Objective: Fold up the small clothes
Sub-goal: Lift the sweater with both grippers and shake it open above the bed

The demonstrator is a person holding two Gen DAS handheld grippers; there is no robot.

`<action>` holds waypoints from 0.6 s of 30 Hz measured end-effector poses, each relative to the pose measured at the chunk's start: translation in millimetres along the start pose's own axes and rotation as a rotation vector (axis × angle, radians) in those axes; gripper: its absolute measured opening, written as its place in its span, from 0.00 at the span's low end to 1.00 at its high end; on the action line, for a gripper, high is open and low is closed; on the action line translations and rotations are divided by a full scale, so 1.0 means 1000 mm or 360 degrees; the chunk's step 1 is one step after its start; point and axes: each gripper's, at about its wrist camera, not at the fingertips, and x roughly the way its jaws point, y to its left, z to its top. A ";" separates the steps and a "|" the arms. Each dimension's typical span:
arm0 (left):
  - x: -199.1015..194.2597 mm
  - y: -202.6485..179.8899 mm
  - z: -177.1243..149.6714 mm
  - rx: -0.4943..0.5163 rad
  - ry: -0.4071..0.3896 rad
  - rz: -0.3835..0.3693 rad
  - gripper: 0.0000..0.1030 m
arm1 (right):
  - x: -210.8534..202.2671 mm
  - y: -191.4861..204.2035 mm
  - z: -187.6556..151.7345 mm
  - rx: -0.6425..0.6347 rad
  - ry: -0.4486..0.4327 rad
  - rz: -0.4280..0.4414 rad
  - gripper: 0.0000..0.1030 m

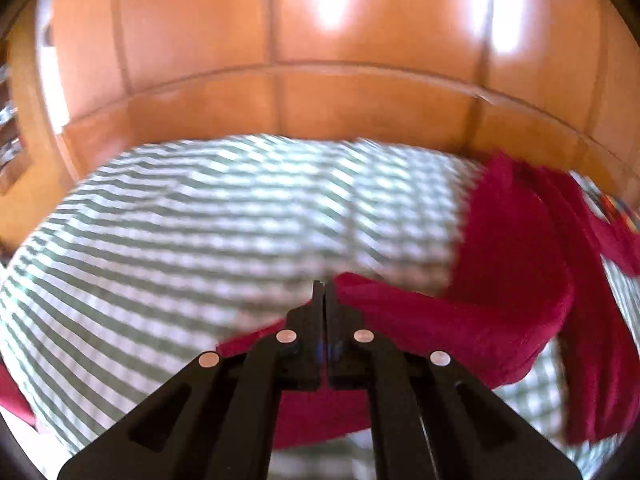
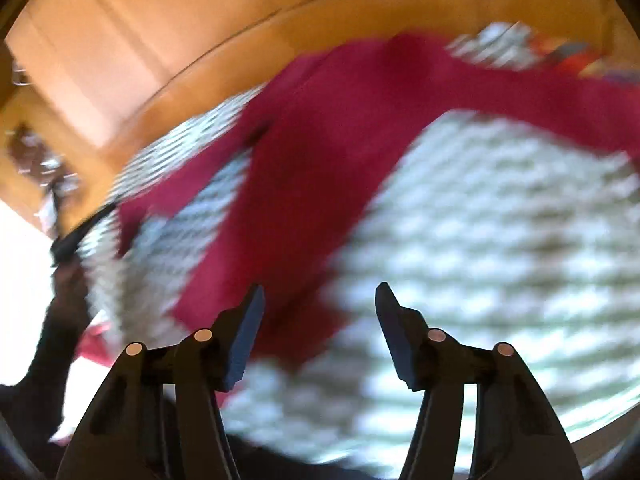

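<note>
My left claw (image 1: 323, 286) was fully closed, its two black fingers pressed together at the tips, with the edge of the crimson garment (image 1: 508, 272) lying right against them on the right side. Whether cloth was actually pinched between the pads I could not tell from the left wrist view (the tips met with no visible gap, and the picture was blurred). From there the garment ran off to the right and rose in a broad fold toward the far edge of the green-and-white checked cloth (image 1: 200, 232), and another part of it lay underneath the claw's linkage.

My right claw (image 2: 320, 300) stood about half open, with nothing between its blue-faced pads (image 2: 248, 340). It was pointing down at the same checked cloth (image 2: 500, 240), and the crimson garment (image 2: 320, 152) stretched diagonally across that view, from just beyond the left finger up toward the top right. A narrower strip of it branched off to the left. The claw was not touching the fabric as far as I could see.

Behind the checked surface stood glossy orange-brown wooden panelling (image 1: 320, 92). At the far right corner lay something multicoloured (image 2: 576, 58), too smeared to name.
</note>
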 end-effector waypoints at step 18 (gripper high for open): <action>0.003 -0.077 -0.045 -0.0105 0.0194 -0.0577 0.44 | -0.064 -0.026 0.055 -0.0048 -0.0374 -0.0762 0.07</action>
